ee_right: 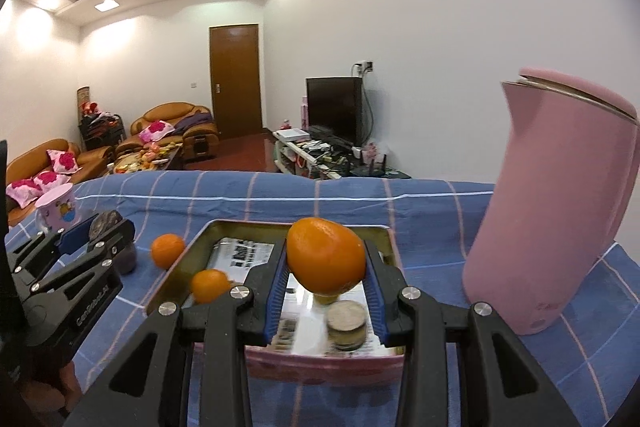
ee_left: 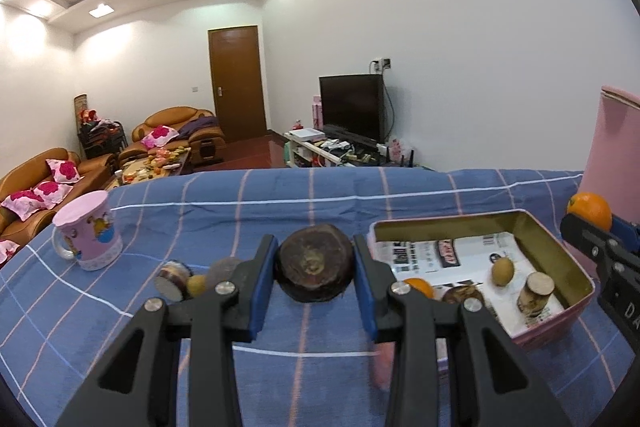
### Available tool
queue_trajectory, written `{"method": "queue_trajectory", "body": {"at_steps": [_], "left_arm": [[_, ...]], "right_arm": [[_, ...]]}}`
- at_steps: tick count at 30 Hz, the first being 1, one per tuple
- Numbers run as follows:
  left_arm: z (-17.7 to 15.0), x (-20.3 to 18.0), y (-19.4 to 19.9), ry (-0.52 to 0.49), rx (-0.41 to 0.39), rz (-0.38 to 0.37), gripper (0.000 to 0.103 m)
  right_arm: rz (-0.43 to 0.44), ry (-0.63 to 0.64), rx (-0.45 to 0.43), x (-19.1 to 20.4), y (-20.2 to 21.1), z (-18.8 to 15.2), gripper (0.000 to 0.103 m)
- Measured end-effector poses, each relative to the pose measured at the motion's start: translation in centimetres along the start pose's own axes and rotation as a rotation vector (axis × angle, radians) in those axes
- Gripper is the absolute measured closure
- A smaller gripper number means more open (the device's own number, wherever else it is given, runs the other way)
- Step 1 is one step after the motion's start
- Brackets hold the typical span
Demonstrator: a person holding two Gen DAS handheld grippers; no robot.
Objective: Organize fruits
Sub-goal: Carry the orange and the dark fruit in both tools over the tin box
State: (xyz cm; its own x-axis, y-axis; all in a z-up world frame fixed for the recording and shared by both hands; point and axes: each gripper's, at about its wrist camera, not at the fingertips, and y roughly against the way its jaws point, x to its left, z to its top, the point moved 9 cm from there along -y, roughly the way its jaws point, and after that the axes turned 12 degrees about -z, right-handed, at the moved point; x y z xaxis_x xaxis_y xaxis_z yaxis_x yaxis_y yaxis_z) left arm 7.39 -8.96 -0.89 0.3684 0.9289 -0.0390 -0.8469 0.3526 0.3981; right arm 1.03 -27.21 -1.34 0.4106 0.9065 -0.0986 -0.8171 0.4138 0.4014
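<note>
Both hands are loaded here. The left gripper pinches a dark brown round fruit above the blue plaid cloth, with the pink tin box at about 3 o'clock — probably its destination. The right gripper squeezes an orange right over that box, so it likely just needs dropping in. Another orange waits outside, around 10 o'clock from the held one.

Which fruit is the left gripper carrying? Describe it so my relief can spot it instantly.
On the blue checked cloth, left of the open pink tin, find the left gripper. Clamped between its blue pads is a dark brown fruit: squat, rough and matte, unlike the smooth oranges.
</note>
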Motion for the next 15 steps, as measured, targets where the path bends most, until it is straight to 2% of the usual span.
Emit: {"method": "queue_trajectory", "body": {"at_steps": [8, 15], "left_arm": [[0.5, -2.7, -1.4, -0.004, 0.005, -0.052, 0.065], [0.8, -6.2, -3.6, -0.024, 0.04, -0.115, 0.065]], "right_arm": [[-0.057, -0.025, 0.002, -2.9, -1.0, 0.4, 0.066], [-0.074, -0.078, 0.056, -4.7, -2.8, 0.1, 0.066]]}}
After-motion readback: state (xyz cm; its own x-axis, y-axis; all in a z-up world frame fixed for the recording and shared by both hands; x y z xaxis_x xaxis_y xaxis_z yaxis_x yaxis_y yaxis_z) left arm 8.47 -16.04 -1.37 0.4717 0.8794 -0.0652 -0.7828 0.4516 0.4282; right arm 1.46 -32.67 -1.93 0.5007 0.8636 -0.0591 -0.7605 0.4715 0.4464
